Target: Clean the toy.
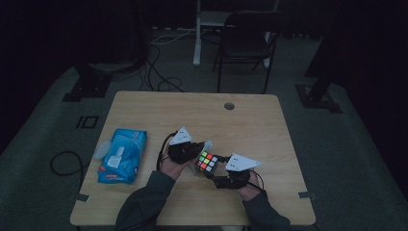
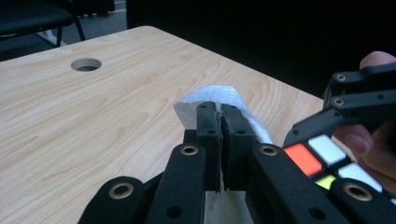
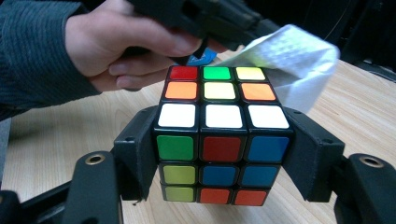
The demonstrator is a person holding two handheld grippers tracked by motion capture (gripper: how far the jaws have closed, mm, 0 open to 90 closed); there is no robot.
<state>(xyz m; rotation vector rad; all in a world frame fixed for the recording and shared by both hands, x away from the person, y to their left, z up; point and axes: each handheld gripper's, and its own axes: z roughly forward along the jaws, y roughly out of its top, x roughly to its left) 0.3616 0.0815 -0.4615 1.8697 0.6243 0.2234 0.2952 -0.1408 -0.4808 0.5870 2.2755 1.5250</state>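
A scrambled puzzle cube (image 3: pixel 219 135) with coloured stickers sits between the jaws of my right gripper (image 3: pixel 219 154), which is shut on its two sides. From above, the cube (image 1: pixel 206 160) hangs just over the wooden table (image 1: pixel 144 110) between both hands. My left gripper (image 2: pixel 222 135) is shut on a white wet wipe (image 2: pixel 212 95), pinched thin between its pads. The wipe (image 3: pixel 289 60) rests against the cube's far top edge. In the high view the left gripper (image 1: pixel 192 150) lies left of the cube and the right gripper (image 1: pixel 222 177) at its lower right.
A blue pack of wet wipes (image 1: pixel 121 155) lies near the table's left edge. A round cable hole (image 1: pixel 229 106) is at the back of the table. A dark chair (image 1: pixel 245 38) and floor cables stand beyond it.
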